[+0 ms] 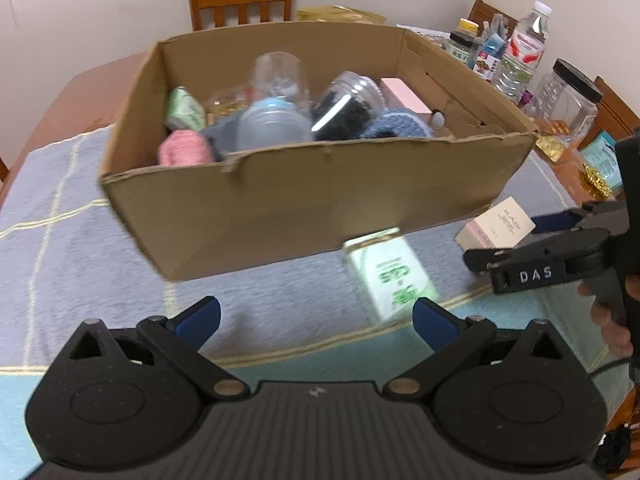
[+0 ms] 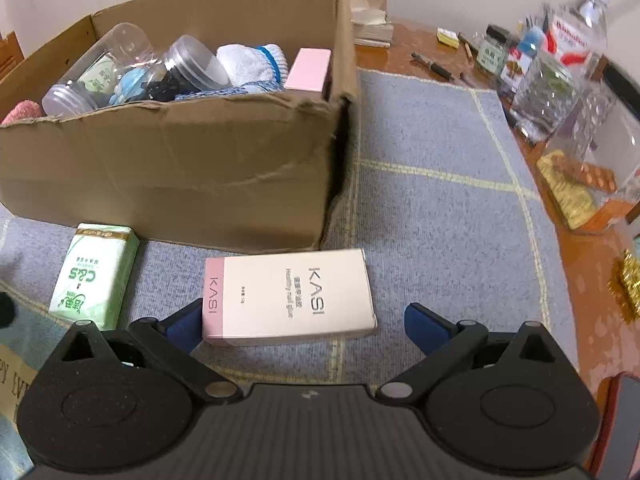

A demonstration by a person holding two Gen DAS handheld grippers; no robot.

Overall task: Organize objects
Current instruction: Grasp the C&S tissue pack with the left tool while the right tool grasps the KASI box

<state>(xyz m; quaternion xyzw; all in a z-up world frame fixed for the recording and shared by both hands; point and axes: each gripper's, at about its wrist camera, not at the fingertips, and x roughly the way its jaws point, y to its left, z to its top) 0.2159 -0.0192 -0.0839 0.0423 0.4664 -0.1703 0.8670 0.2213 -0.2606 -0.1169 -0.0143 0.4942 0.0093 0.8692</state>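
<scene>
My right tool (image 2: 300, 326) gapes around the KASI carton (image 2: 290, 298): light, stiff, probably crushable; grip its long sides.

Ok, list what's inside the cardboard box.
Cardboard box holds clear jars, a pink carton, white-blue cloth, pink cloth, green packet. Whatever lies beneath is hidden.
</scene>
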